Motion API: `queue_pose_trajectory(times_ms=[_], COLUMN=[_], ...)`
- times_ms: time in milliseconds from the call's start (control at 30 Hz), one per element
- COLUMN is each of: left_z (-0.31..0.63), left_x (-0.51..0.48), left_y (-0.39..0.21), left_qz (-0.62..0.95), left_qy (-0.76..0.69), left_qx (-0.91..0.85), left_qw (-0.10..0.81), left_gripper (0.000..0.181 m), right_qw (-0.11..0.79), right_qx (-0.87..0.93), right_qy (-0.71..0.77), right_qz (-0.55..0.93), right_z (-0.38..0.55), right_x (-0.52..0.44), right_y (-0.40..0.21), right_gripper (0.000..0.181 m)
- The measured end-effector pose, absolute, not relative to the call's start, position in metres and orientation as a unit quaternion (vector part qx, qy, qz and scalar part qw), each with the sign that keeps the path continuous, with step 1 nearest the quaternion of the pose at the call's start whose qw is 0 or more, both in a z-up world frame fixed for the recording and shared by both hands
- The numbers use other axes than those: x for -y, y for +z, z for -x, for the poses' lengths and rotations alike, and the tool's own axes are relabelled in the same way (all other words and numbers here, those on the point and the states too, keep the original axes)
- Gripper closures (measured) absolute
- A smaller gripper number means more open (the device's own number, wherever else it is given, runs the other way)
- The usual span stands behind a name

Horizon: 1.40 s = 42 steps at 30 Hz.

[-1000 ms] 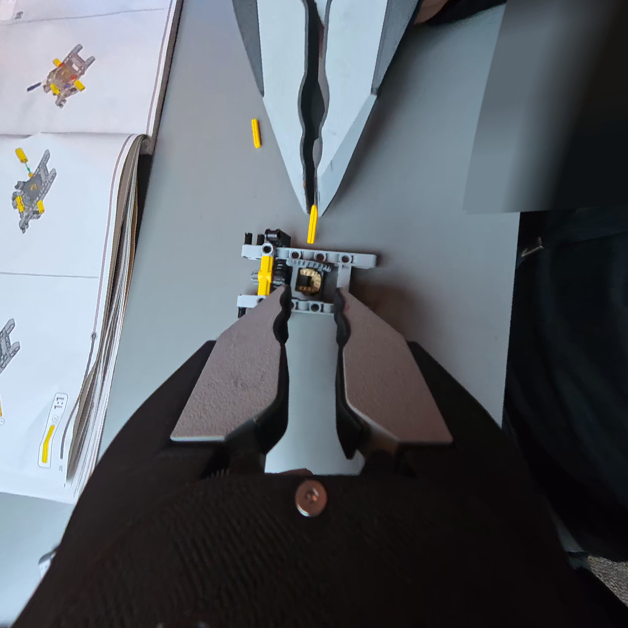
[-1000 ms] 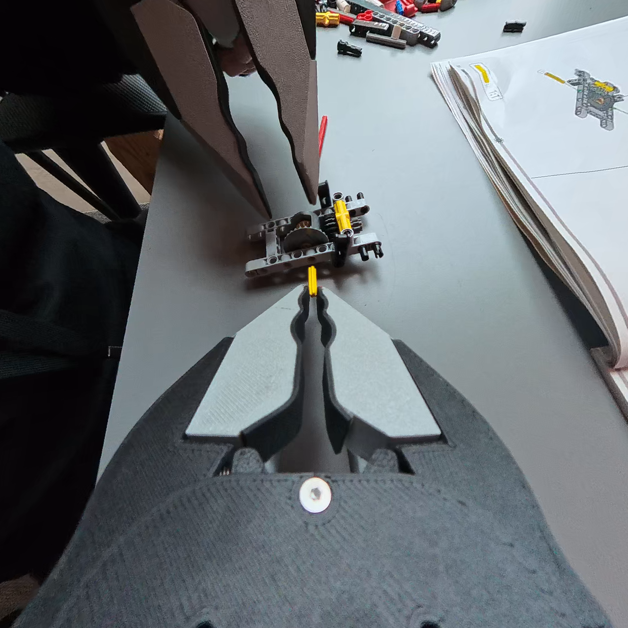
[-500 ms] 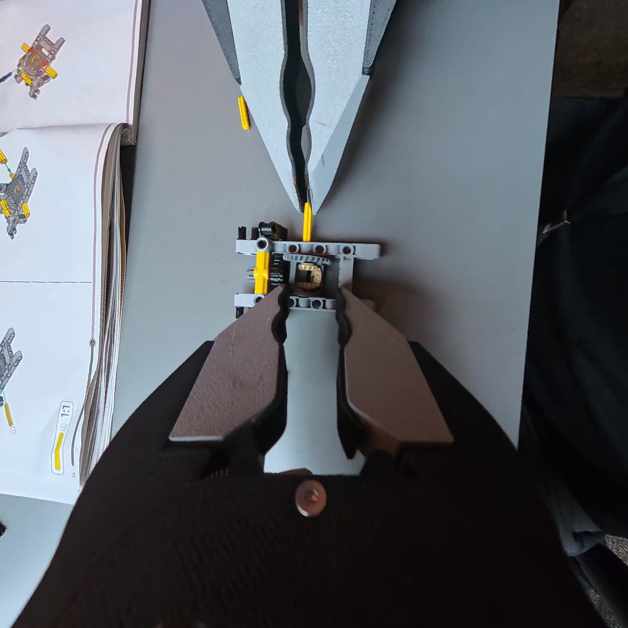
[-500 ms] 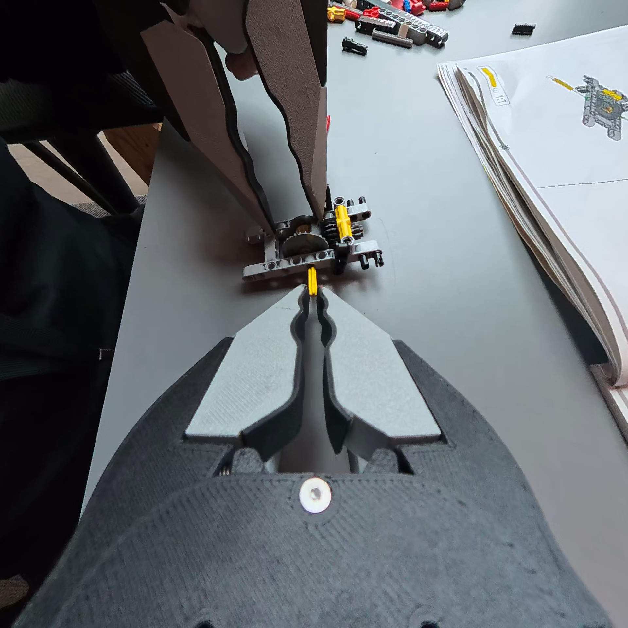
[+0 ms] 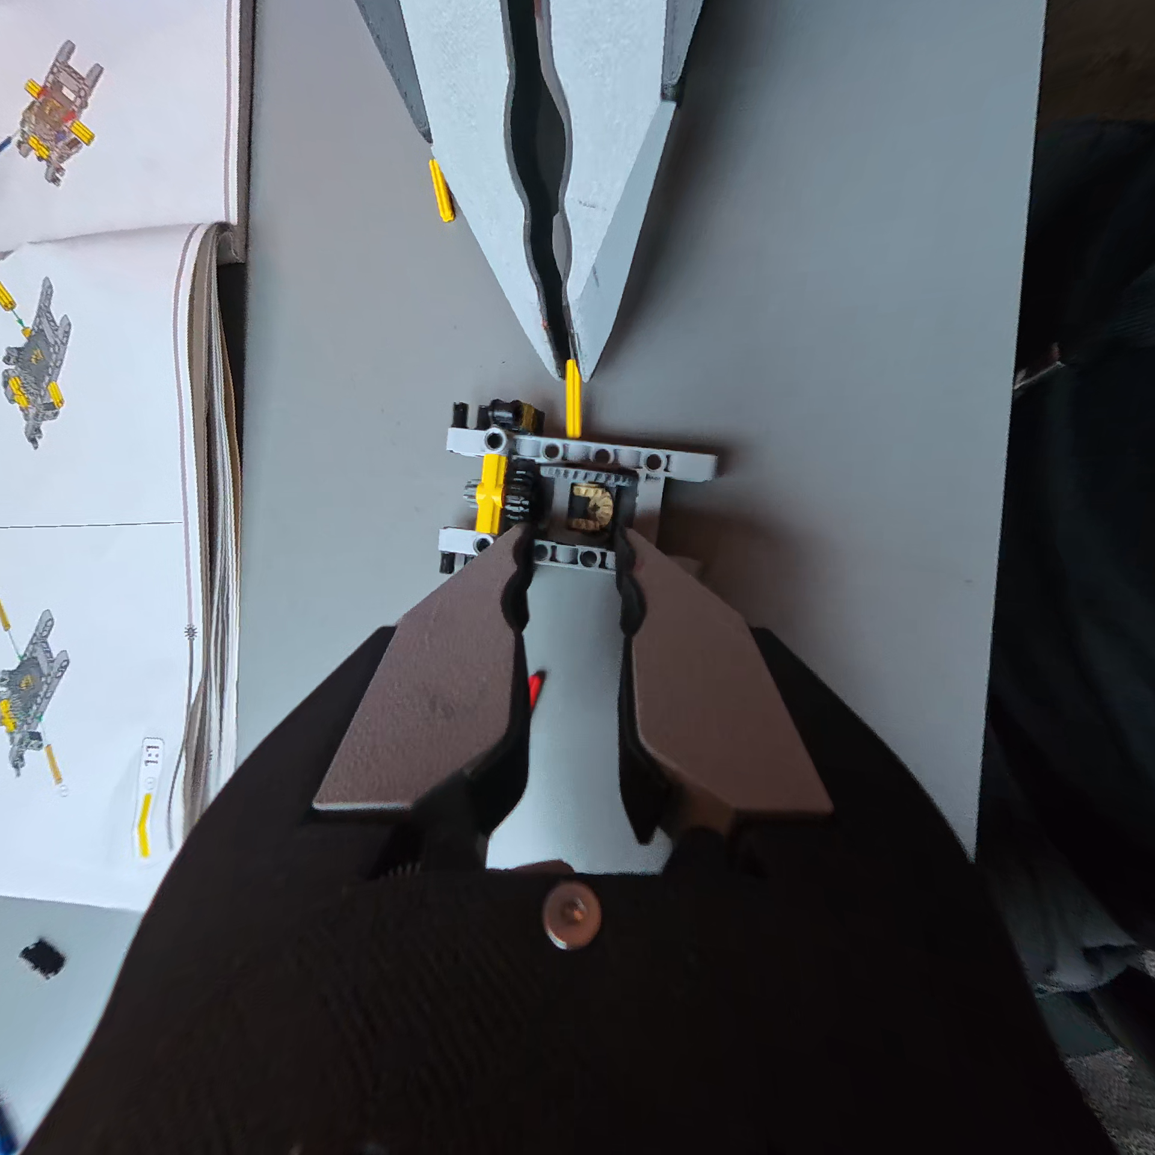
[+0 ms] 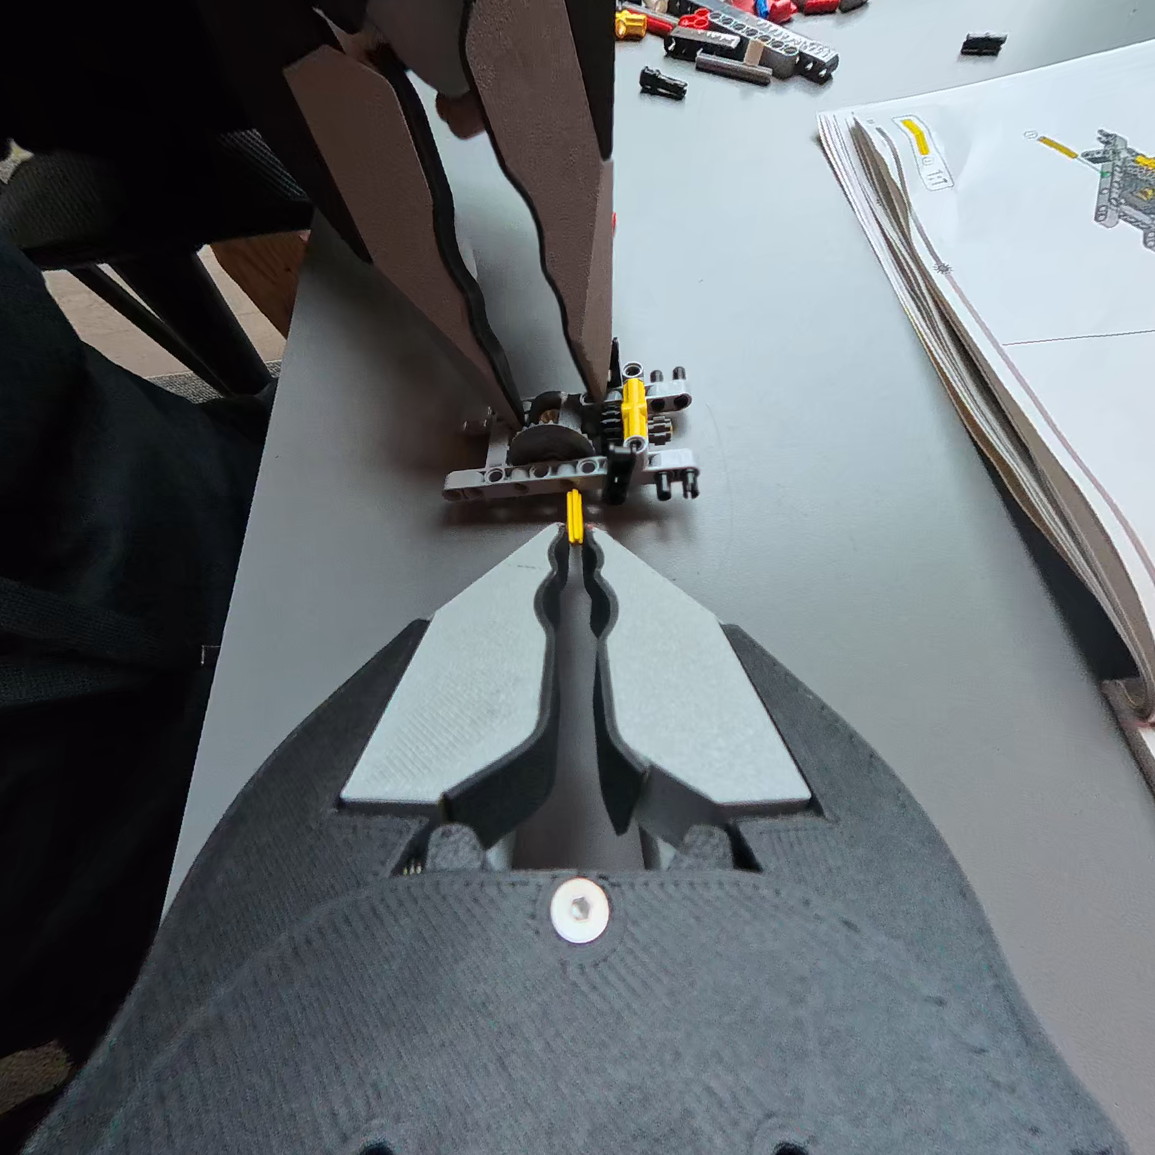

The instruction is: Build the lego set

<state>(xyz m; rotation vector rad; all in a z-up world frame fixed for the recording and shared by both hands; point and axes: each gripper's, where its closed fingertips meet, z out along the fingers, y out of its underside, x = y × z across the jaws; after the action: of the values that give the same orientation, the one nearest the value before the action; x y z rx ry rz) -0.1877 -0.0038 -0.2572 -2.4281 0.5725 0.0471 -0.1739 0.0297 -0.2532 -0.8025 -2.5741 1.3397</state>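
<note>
A grey lego frame (image 5: pixel 581 459) with black gears, a tan gear and a yellow connector lies on the grey table; it also shows in the right wrist view (image 6: pixel 531 472). My left gripper (image 5: pixel 572 540) is partly open, with its brown fingertips down on the frame on either side of the gear housing. From the right wrist view it (image 6: pixel 556 409) comes down from above. My right gripper (image 6: pixel 574 537) is shut on a short yellow axle (image 6: pixel 573 509). The axle (image 5: pixel 572 400) points at a hole in the frame's beam, its tip at the beam. The right gripper (image 5: pixel 569 369) faces the left one.
An open instruction booklet (image 5: pixel 94 437) lies beside the frame, at the right in the right wrist view (image 6: pixel 1031 281). A second yellow axle (image 5: pixel 440 190) lies by the right gripper. Loose parts (image 6: pixel 750 44) sit at the far end. The table edge (image 5: pixel 1012 437) is close. One gripper's finger ends stand about 5 cm off the other's.
My left gripper has come down from above the frame until its tips rest on it, jaw gap unchanged. My right gripper has brought the yellow axle closer to the beam.
</note>
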Motion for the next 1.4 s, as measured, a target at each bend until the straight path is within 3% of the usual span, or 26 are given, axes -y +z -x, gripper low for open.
queue_pose_trajectory(times_ms=[600, 1400], left_z=[0.184, 0.187], left_x=[0.012, -0.006], left_y=[-0.256, -0.258], left_qz=[0.91, 0.909], left_qy=[0.013, 0.019], left_qx=[-0.242, -0.262], left_qw=[0.337, 0.324], left_gripper=[0.16, 0.161], right_qw=[0.117, 0.135], right_qx=[0.829, 0.843], right_qy=[0.504, 0.452], right_qz=[0.213, 0.259], right_z=[0.168, 0.187], right_x=[-0.015, -0.024], right_y=[-0.219, -0.24], right_gripper=[0.181, 0.181])
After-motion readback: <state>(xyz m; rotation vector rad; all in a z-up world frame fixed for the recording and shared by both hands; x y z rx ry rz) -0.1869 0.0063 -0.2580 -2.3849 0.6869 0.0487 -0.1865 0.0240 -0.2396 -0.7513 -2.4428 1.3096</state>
